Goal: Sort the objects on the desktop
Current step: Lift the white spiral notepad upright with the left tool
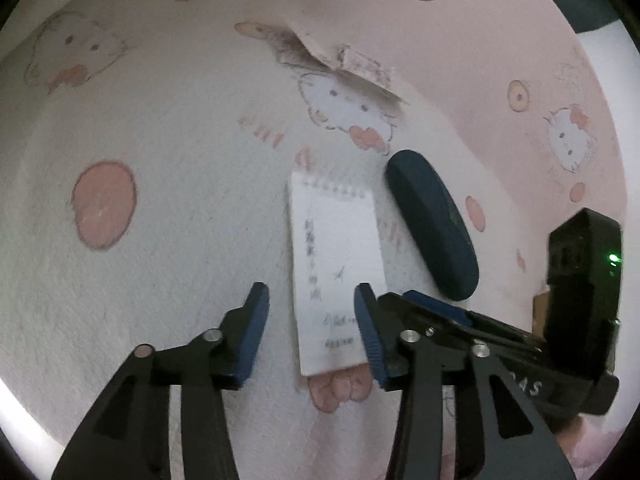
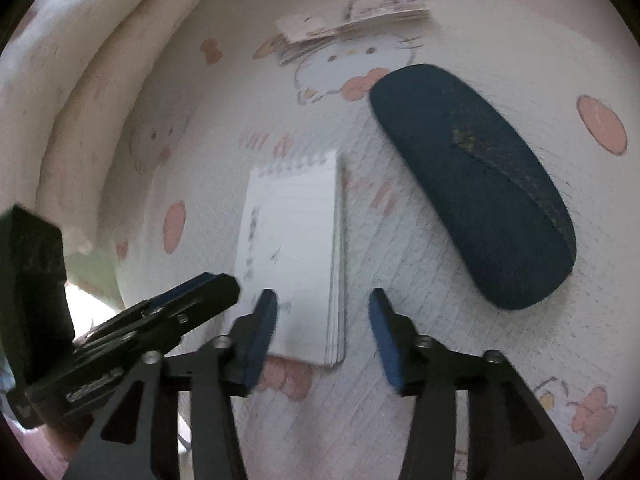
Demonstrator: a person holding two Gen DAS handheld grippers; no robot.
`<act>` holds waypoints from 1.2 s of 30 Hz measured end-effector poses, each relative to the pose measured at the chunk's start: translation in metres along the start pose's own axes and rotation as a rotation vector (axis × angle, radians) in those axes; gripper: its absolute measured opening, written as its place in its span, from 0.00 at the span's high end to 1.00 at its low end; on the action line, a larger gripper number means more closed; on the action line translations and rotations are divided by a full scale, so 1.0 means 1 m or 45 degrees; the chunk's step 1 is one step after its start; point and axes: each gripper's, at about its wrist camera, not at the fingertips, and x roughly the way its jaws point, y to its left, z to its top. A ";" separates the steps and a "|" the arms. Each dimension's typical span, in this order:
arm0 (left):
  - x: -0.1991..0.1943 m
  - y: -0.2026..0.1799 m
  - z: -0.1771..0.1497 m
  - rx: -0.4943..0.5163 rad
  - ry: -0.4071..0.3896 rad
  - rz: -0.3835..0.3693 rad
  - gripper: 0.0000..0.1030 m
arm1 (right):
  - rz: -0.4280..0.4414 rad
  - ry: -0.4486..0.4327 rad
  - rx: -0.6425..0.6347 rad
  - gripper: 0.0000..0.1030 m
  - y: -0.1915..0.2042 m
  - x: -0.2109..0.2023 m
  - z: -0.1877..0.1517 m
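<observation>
Closed case beside notepad on blanket; card stack beyond. Left gripper, right gripper: both released, empty.

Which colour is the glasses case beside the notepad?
Dark navy blue; the glasses case shows best in the right wrist view.

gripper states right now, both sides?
Left gripper: open, holding nothing, hovering at the near end of the spiral notepad.
Right gripper: open, holding nothing, over the notepad's near right corner; dark glasses case untouched.
</observation>
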 end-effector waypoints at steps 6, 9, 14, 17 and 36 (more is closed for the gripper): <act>0.013 0.015 0.015 -0.111 0.014 -0.044 0.52 | 0.041 -0.041 0.024 0.54 0.000 0.005 0.007; 0.018 0.021 0.017 -0.168 0.009 -0.095 0.59 | 0.038 -0.065 0.006 0.54 0.004 0.009 0.010; 0.030 0.024 0.018 -0.218 0.039 -0.136 0.74 | 0.040 -0.098 -0.068 0.53 0.010 0.015 0.012; 0.033 0.027 0.019 -0.250 0.050 -0.176 0.76 | 0.056 -0.106 -0.096 0.53 0.011 0.017 0.013; 0.047 -0.002 0.015 -0.091 0.197 -0.211 0.76 | -0.115 0.001 -0.168 0.75 0.006 -0.005 -0.005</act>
